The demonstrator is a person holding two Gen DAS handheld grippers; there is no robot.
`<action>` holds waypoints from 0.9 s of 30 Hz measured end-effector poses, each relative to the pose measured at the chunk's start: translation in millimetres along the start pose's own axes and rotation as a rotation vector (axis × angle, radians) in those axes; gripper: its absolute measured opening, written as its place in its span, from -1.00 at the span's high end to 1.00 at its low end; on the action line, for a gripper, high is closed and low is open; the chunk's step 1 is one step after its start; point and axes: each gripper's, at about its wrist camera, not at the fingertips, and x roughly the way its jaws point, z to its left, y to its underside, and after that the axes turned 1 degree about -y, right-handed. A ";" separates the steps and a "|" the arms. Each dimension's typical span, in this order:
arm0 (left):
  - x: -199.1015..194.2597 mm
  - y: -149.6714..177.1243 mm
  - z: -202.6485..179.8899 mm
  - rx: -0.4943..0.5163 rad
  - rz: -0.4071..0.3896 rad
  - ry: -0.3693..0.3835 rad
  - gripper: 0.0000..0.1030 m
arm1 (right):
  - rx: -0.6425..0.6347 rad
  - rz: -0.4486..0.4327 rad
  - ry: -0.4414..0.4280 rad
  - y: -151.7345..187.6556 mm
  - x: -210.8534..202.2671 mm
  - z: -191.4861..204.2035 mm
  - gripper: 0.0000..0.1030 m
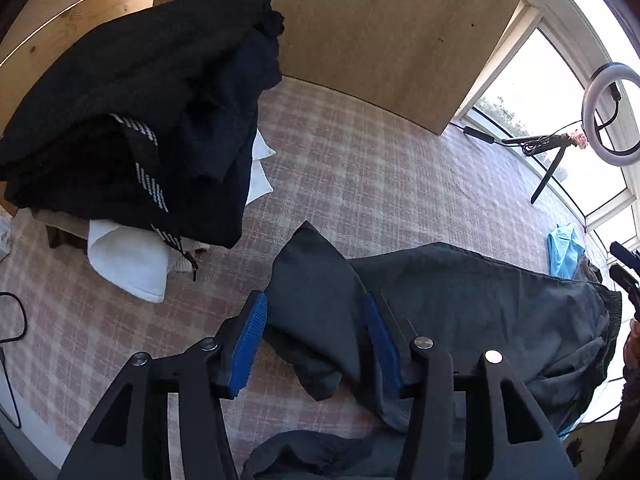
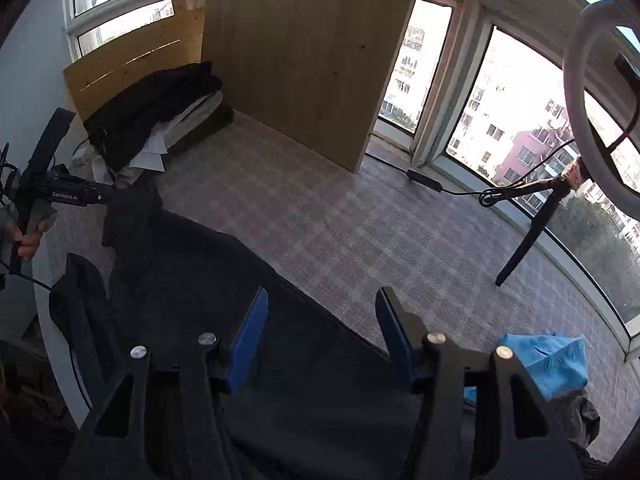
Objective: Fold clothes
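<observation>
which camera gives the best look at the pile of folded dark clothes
The left wrist view: the pile of folded dark clothes fills its upper left, close enough to show white pieces underneath and a striped strap. The right wrist view shows the same pile small and distant against the wooden board.

Home sunroom: checked rug (image 1: pixel 352 168), wraparound windows (image 2: pixel 500 120), clothes pile (image 1: pixel 132 120).

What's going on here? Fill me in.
A person with a handheld gripper in each hand is folding clothes on a checked cloth. A dark grey garment lies spread out in front. The left gripper stands open astride one folded end of it, and the right gripper is open over the garment too; neither is clamping it. A pile of dark folded clothes sits at the back left.
</observation>
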 end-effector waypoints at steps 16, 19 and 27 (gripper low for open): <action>-33.8 53.7 -4.1 -0.075 -0.205 0.140 0.90 | -0.222 0.282 -0.123 -13.6 138.0 63.8 0.97; -77.4 89.6 -5.9 -0.075 -0.287 0.090 0.69 | -0.254 0.240 -0.117 -3.2 106.3 59.1 0.97; -64.4 122.6 29.9 -0.105 -0.111 -0.027 0.14 | -0.306 0.232 -0.023 23.4 76.4 28.5 0.97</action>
